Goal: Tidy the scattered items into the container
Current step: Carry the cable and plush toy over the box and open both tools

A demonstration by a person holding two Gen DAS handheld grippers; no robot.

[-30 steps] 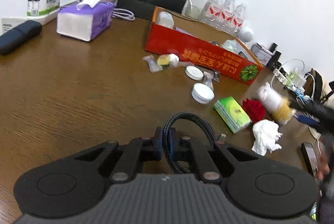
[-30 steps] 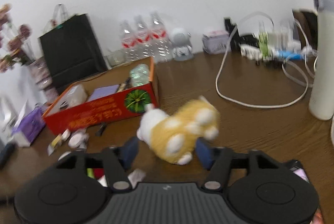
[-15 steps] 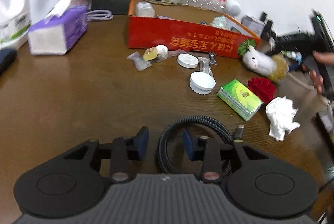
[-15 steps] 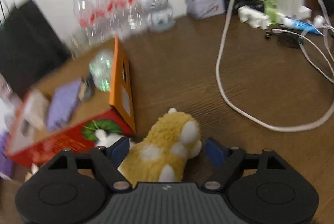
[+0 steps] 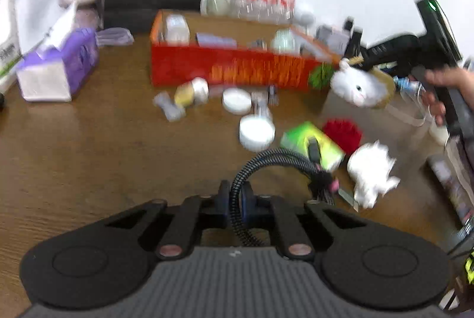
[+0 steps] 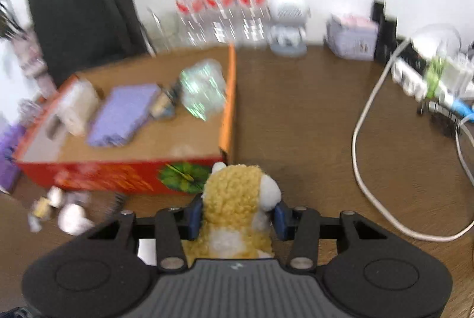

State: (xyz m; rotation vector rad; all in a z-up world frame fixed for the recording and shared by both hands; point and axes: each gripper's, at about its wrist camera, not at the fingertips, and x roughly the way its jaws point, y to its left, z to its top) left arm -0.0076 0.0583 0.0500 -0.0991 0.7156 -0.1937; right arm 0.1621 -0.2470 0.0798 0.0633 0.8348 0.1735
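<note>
My left gripper (image 5: 235, 198) is shut on a black braided cable (image 5: 275, 158) and holds it above the brown table. My right gripper (image 6: 237, 214) is shut on a yellow and white plush toy (image 6: 234, 199), held just in front of the right end of the red cardboard box (image 6: 118, 173). The left wrist view shows the plush (image 5: 360, 82) in the air by the box's (image 5: 231, 70) right corner. The box holds a purple pack (image 6: 121, 113), a white box and a shiny clear item (image 6: 203, 90). White lids (image 5: 256, 131), small packets, a green pack (image 5: 311, 141), a red flower (image 5: 342, 131) and a crumpled tissue (image 5: 370, 173) lie in front of the box.
A purple tissue box (image 5: 56, 69) stands at the left. A black bag (image 6: 80, 4) and water bottles (image 6: 219, 1) stand behind the box. A white cable (image 6: 373, 170), a power strip (image 6: 426, 78) and a small lilac box (image 6: 349, 36) lie at the right.
My left gripper has closed on the cable and lifted it off the table. My right gripper has carried the plush up and left toward the box's right end.
</note>
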